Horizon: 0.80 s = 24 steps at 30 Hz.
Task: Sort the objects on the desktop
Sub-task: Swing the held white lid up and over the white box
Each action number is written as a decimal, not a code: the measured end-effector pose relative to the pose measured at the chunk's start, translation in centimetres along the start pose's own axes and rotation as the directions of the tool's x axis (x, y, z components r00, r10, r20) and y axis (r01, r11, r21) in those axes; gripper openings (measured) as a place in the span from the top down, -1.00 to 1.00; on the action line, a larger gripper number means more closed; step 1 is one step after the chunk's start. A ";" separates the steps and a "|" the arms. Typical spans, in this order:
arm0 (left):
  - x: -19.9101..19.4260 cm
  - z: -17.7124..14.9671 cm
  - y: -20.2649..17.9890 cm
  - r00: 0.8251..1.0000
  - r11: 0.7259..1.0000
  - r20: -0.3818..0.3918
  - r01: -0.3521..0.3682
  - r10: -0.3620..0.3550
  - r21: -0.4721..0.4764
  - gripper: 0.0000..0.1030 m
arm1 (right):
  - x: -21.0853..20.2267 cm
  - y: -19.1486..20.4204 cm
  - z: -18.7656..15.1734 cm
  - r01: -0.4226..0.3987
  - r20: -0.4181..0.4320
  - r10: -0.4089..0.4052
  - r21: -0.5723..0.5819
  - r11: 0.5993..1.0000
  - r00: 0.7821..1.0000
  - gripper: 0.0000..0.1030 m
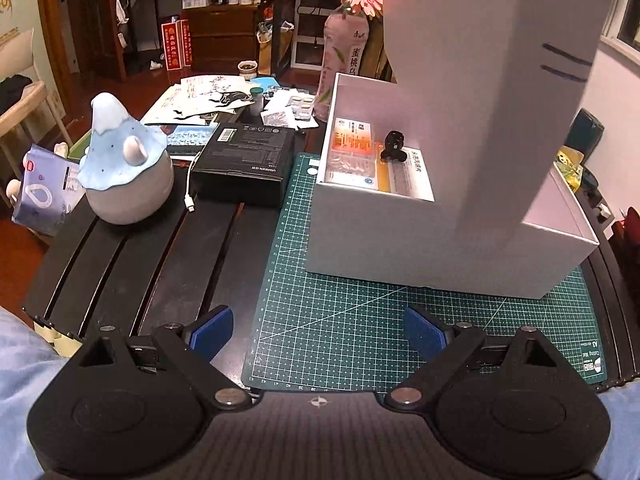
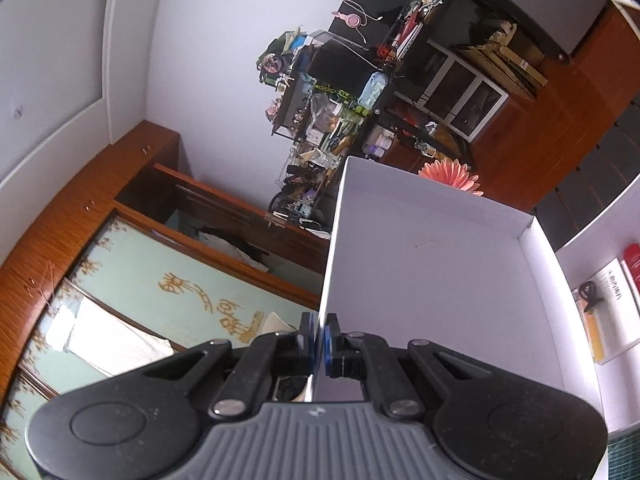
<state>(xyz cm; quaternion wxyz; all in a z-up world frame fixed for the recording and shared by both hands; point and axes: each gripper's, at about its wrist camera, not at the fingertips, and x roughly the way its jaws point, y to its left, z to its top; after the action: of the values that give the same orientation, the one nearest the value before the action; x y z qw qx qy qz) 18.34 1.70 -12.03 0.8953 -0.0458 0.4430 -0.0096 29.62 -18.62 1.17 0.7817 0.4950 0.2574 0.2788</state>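
I have the right tool [image 2: 319,338] pinched on the lid [image 2: 432,280] wall, holding it up over the white box [image 1: 400,232] on the counter so its medicine packs [image 1: 356,152] stay reachable; my left tool [image 1: 318,334] waits wide open, empty

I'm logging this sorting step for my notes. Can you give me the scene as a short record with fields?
left gripper: left gripper open, empty, over the green cutting mat
right gripper: right gripper shut on one wall of the white box lid, held up, tilted
white box: white box open, on the mat
box contents: medicine packs, small black object
beside the mat: black carton, blue-topped ornament
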 end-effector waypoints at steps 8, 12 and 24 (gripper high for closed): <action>-0.1 -0.1 -0.1 1.000 1.000 0.001 0.009 -0.009 -0.002 -0.79 | 0.2 -3.4 0.7 -0.021 0.020 0.020 0.082 0.996 1.000 0.94; -0.3 -0.1 -0.4 1.000 1.000 0.011 0.013 -0.013 0.015 -0.79 | -0.8 -5.1 1.1 -0.047 0.061 0.040 0.116 0.992 0.997 0.93; -0.9 -0.2 -0.9 0.998 0.999 0.045 0.029 -0.031 0.040 -0.79 | -2.8 -5.8 2.7 -0.020 0.087 0.015 0.060 0.998 0.996 0.86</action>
<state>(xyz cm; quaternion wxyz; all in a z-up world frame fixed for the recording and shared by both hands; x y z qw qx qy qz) 17.65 0.83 -11.41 0.9058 -0.0349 0.4212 -0.0308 30.47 -24.32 -2.75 0.7742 0.5322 0.2274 0.2562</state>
